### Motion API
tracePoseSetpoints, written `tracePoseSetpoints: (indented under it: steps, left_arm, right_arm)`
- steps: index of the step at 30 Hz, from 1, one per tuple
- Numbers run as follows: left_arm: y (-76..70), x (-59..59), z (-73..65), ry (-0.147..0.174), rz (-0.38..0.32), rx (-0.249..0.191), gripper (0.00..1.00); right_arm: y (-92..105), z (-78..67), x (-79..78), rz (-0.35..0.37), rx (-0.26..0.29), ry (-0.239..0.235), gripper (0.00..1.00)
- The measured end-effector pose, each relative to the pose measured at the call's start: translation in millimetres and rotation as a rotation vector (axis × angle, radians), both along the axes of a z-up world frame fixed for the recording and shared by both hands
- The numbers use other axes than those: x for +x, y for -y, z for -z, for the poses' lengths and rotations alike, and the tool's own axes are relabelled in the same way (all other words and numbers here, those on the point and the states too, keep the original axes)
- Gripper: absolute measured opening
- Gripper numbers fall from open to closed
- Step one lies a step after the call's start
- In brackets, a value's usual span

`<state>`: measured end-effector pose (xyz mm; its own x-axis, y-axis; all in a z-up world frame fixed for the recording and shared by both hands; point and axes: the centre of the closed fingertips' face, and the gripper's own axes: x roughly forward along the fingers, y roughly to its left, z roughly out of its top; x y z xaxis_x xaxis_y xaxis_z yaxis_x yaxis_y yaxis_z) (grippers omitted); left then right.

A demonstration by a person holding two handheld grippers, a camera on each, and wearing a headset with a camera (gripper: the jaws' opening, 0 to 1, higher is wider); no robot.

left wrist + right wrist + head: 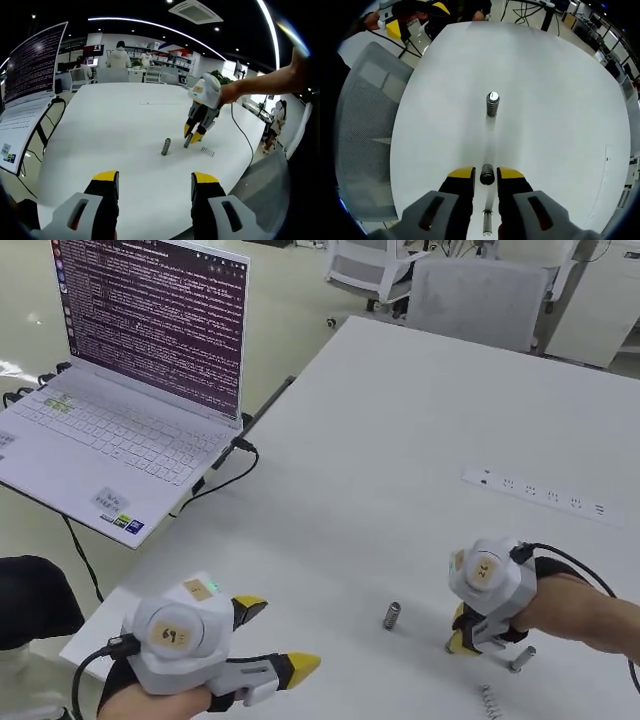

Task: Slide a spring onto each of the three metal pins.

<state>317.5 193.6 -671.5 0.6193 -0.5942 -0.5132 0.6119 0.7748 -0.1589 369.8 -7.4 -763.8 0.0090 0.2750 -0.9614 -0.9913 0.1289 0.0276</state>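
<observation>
Springs: three. One sits on the upright pin (pixel 391 615), mid-worktop (pixel 400 440). The held spring (pixel 487 176) is clamped between the right gripper (pixel 458 642) fingers. The loose spring (pixel 488 700) lies near right. Pins clearly seen: two. The bare pin (pixel 520 658) is just right of that gripper. The left gripper (pixel 277 635) is near left, fingers spread and empty. A laptop (pixel 130 390) is far left and a power strip (pixel 535 495) far right.

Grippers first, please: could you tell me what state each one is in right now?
Left gripper: open, holding nothing.
Right gripper: fingers closed on a spring.
</observation>
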Motion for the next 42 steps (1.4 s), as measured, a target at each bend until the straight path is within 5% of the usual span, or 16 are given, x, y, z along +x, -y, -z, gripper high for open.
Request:
tracePoseSetpoints:
  steps: [24, 32, 42]
  left_arm:
    - [9.0, 2.7, -14.5, 0.026, 0.033, -0.015, 0.53]
    - [12.5, 0.1, -17.7, 0.029, 0.046, -0.022, 0.53]
    - [17.4, -1.4, -21.3, 0.037, 0.054, -0.032, 0.53]
  right_arm:
    - [7.4, -43.7, -8.3, 0.064, 0.066, 0.085, 0.22]
    - [14.5, -55.4, -16.2, 0.157, 0.132, 0.104, 0.24]
    - [15.9, -64.9, -22.7, 0.375, 0.317, 0.114, 0.26]
